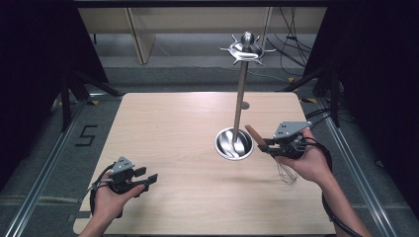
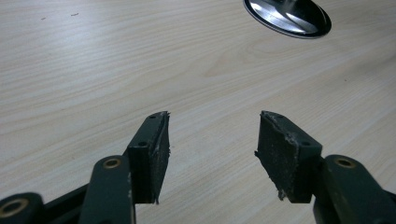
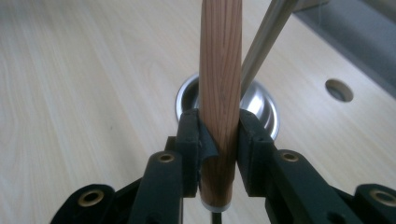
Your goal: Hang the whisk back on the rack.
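**Whisk clamped by its handle in right gripper, left gripper idle**

Table (image 1: 178,123): light wood, mostly bare. Utensil stand (image 1: 240,89) sits right of centre: round steel base dish, tall thin pole, ring of hooks at the top with nothing hanging on them. It looks tall and top-light, so I'd guess a side knock would tip it.

Right gripper (image 1: 263,144) is at the near right, just beside the stand's base, its jaws pinched on the wooden handle (image 3: 220,93) of the whisk (image 1: 286,173). The handle points toward the stand; the wire loops hang below the hand. Grip is low on the handle, close to the metal collar.

Handling, my read: whisk is light, handle stiff and grippy, wires springy. Grab the wood, not the wires.

Left gripper (image 1: 146,178) is at the near left, well apart, jaws spread, holding nothing.
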The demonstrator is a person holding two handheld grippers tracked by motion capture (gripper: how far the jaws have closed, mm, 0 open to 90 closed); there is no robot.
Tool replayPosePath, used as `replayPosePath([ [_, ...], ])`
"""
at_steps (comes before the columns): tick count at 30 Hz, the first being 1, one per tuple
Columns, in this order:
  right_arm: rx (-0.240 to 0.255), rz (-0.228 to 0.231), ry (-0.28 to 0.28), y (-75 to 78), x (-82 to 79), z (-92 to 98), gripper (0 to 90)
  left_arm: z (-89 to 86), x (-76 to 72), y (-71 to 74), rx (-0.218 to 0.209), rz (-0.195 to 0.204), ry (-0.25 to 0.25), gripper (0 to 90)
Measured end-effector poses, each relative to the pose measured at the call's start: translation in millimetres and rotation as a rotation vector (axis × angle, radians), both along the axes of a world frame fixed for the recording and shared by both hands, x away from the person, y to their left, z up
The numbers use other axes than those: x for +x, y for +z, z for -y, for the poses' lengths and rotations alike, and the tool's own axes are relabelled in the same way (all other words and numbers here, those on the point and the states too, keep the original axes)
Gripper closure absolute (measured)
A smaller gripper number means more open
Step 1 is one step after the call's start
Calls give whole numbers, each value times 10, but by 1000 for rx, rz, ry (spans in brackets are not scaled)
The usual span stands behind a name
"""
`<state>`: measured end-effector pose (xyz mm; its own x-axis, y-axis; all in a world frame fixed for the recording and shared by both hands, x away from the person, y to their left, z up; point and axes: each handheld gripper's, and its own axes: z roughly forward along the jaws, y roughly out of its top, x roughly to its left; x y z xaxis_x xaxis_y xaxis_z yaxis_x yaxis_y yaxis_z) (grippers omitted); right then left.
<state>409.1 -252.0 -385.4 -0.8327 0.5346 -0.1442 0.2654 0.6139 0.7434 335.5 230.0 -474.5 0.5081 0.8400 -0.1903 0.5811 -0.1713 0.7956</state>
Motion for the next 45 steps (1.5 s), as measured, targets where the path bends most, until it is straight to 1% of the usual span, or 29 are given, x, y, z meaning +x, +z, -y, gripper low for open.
replayPosePath([
  [1,21,12,-8,16,-7,-9,736,1,-1,1,-1,-1,3,427],
  [4,40,10,7,32,-9,-22,736,1,-2,1,3,1,3,427],
  [5,46,19,5,38,-17,-27,736,-3,0,3,4,-3,-3,427],
  [9,78,15,5,43,-32,-55,735,-2,0,3,3,-2,-2,427],
  [11,94,27,15,57,-21,-57,735,1,2,0,-1,0,-1,427],
  [13,120,31,5,72,-30,-63,735,1,2,0,-1,-1,-1,427],
  [14,149,38,0,74,-29,-70,735,1,2,0,-1,-1,-1,427],
  [16,155,38,2,88,-29,-63,735,-1,2,1,1,-1,-2,427],
  [17,191,57,7,95,-18,-62,735,-1,-1,2,4,1,1,427],
  [18,185,37,9,116,-24,-49,735,0,-1,1,3,4,3,427],
  [19,210,55,3,113,-22,-58,735,-2,1,4,-1,0,-1,427],
  [20,215,44,-6,132,-38,-50,735,-2,1,4,-1,0,-1,427],
  [21,228,53,-3,144,-32,-51,735,-1,1,5,-2,2,0,427],
  [23,231,65,2,151,-33,-56,735,0,2,3,-2,1,1,426],
  [25,247,54,1,189,-54,-72,735,1,3,2,2,-1,-1,426],
  [26,252,64,9,198,-48,-82,735,0,3,2,4,0,-1,426],
  [27,275,81,8,227,-51,-122,735,2,1,3,5,2,2,426],
  [29,270,68,15,263,-55,-139,735,3,-1,2,1,4,5,426],
  [30,294,93,9,261,-51,-170,735,0,0,3,-1,2,2,426],
  [31,297,87,10,279,-59,-192,735,-5,-2,8,9,3,1,426],
  [32,295,102,19,289,-45,-197,735,-8,-1,6,8,5,-1,426],
  [34,295,97,25,319,-43,-214,735,-8,2,2,9,6,-1,425],
  [35,313,100,17,325,-50,-231,735,-4,2,0,5,7,2,425],
  [38,307,98,25,357,-39,-235,735,-1,2,0,3,8,3,424],
  [39,307,110,34,367,-29,-234,735,2,2,-2,-1,4,4,424],
  [40,329,113,19,380,-28,-257,735,2,1,0,-1,2,3,423],
  [41,332,97,17,391,-37,-260,735,3,-2,3,3,1,7,423],
  [44,343,97,21,416,-31,-271,735,6,1,-2,-4,8,8,423],
  [45,368,115,12,435,-24,-295,735,1,2,0,3,8,3,422],
])
